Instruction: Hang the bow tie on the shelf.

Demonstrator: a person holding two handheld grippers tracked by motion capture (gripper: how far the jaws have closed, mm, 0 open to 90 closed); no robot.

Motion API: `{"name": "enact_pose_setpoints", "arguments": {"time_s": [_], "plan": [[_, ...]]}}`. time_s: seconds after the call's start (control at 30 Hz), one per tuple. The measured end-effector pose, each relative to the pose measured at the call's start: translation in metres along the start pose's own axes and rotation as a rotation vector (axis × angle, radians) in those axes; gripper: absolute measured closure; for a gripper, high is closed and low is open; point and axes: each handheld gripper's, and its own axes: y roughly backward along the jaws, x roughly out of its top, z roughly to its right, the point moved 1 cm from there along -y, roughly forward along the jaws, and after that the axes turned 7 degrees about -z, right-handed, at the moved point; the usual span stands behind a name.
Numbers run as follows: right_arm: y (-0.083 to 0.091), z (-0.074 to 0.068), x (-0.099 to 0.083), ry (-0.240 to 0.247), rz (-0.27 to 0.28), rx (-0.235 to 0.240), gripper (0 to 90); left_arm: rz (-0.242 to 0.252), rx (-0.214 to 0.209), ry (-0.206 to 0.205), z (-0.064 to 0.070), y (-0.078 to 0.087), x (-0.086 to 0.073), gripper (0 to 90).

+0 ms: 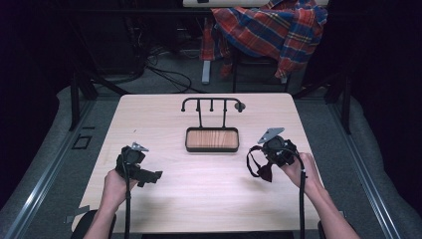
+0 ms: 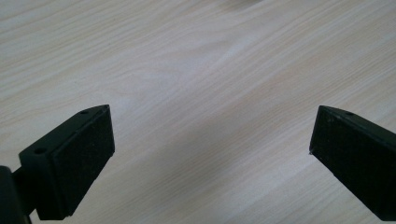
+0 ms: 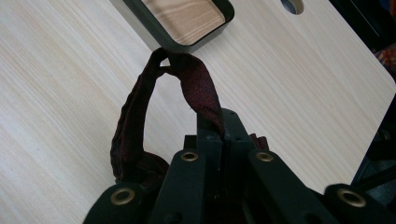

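Observation:
My right gripper (image 1: 263, 160) is at the right of the table, shut on a dark red bow tie (image 1: 266, 172) whose strap hangs in a loop (image 1: 252, 163). In the right gripper view the jaws (image 3: 222, 123) pinch the strap (image 3: 198, 86), and the loop (image 3: 133, 116) curves down to the left, reaching almost to the tray. A black hook stand (image 1: 211, 102) rises from a wood-lined tray (image 1: 187, 140) at the table's middle back; the tray's rim (image 3: 156, 35) lies just beyond the strap. My left gripper (image 1: 152, 177), open and with nothing in it, hovers at the front left above bare wood (image 2: 210, 133).
The pale wooden table (image 1: 209, 199) has a round cable hole (image 3: 292, 5) near its far edge. Behind it a plaid shirt (image 1: 271, 27) hangs over a chair, and cables lie on the floor. Both forearms come in from the bottom.

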Motion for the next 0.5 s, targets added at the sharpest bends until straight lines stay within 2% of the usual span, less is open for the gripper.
{"name": "enact_pose_setpoints", "arguments": {"time_s": [0.5], "plan": [[0.007, 0.004, 0.012, -0.027, 0.034, 0.021, 88.6, -0.001, -0.002, -0.002, 0.001, -0.001, 0.0, 0.2]]}}
